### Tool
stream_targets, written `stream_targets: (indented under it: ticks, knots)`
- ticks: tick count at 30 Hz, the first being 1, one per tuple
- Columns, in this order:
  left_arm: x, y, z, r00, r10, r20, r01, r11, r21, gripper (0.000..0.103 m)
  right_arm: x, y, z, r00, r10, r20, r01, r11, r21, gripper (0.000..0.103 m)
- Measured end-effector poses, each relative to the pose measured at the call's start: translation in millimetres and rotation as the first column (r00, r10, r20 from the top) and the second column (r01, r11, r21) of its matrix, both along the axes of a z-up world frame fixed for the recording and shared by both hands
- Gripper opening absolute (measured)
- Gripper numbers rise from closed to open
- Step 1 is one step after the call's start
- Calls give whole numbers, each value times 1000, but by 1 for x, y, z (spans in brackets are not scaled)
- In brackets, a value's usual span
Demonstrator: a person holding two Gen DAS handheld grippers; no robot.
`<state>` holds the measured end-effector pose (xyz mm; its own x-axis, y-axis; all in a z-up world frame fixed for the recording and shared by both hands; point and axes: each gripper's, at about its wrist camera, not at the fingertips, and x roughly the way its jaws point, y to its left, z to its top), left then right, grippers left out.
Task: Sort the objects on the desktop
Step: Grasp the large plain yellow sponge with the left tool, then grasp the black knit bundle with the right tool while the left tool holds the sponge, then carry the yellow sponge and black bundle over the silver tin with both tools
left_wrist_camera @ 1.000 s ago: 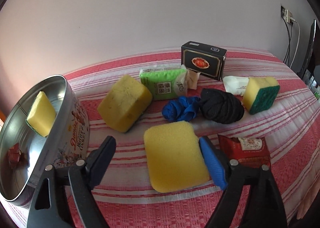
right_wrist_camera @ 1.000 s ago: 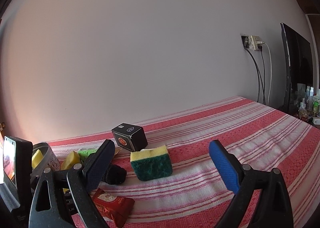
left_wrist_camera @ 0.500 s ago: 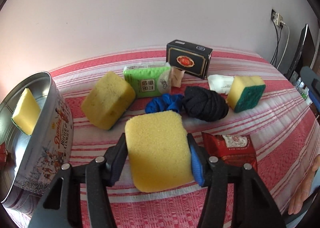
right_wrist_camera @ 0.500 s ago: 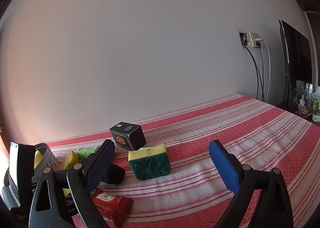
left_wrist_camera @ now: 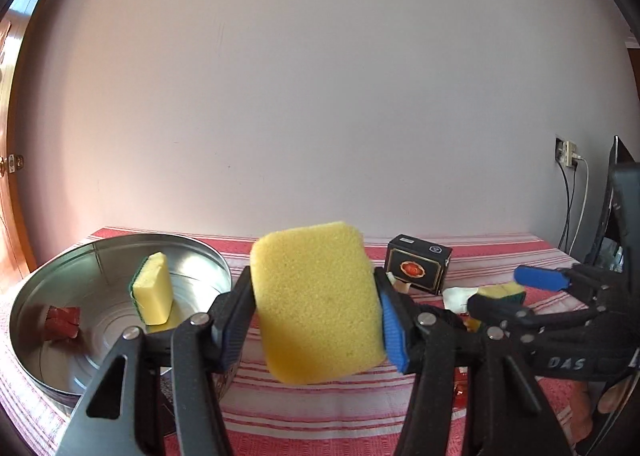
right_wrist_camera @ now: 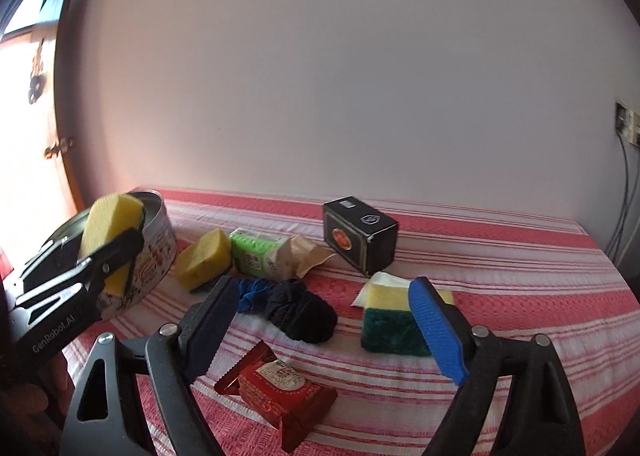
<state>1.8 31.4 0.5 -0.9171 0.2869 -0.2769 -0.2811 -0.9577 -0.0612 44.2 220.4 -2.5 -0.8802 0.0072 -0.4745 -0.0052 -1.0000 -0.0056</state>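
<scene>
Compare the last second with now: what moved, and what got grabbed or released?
The left tool closed on the flat yellow sponge and lifted it off the striped cloth toward the metal tin. The right tool, jaws closing but empty, swung toward the green-backed sponge. The black box and other items stayed put.

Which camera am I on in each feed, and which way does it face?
Left wrist: on the left gripper, facing the wall across its held yellow sponge and the tin; the right gripper shows at right.
Right wrist: on the right gripper, angled down at the striped cloth; its fingers show.
Shared: black box, tin, sponge.
</scene>
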Motion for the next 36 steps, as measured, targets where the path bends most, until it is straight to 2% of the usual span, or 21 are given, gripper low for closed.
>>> stream_targets:
  ticks: [1,3,5,7,10,15,20,25,27,31,36]
  knots:
    - [-3,-1,0,1000,4,3,-4,1000,3,56,-10,-4,-4,999,28,40,-29,999,25,78]
    - [-9,-1,0,1000,14,17,-14,1000,10,56,-30,-11,-14,990,68,126,-76,995,57,61]
    - [-11,-5,1,999,18,27,-19,1000,19,56,-48,-15,-26,972,103,209,-119,991,65,58]
    - [-13,-6,1,999,21,33,-21,999,24,56,-59,-18,-37,961,114,253,-136,988,74,58]
    - [-11,-6,-2,999,25,36,-26,999,19,57,-75,-20,-48,942,144,303,-169,984,60,58]
    - [-11,-5,-3,998,31,45,-31,999,16,57,-85,-25,-57,936,125,329,-168,980,106,54]
    - [-12,-5,-5,998,39,53,-40,999,19,57,-78,-15,-47,952,170,255,-178,984,9,54]
    - [-14,-7,-6,997,55,57,-56,998,27,57,-57,2,-32,988,123,96,-112,987,-115,54]
    - [-14,-8,-7,996,61,59,-63,998,31,57,-52,4,-29,994,93,59,-82,984,-161,54]
    - [-15,-10,-7,995,70,67,-73,996,41,57,-39,-7,-21,999,35,13,-33,989,-144,54]
    - [-14,-9,-7,995,67,67,-70,997,37,57,-25,-4,-18,999,-42,-35,35,984,-172,54]
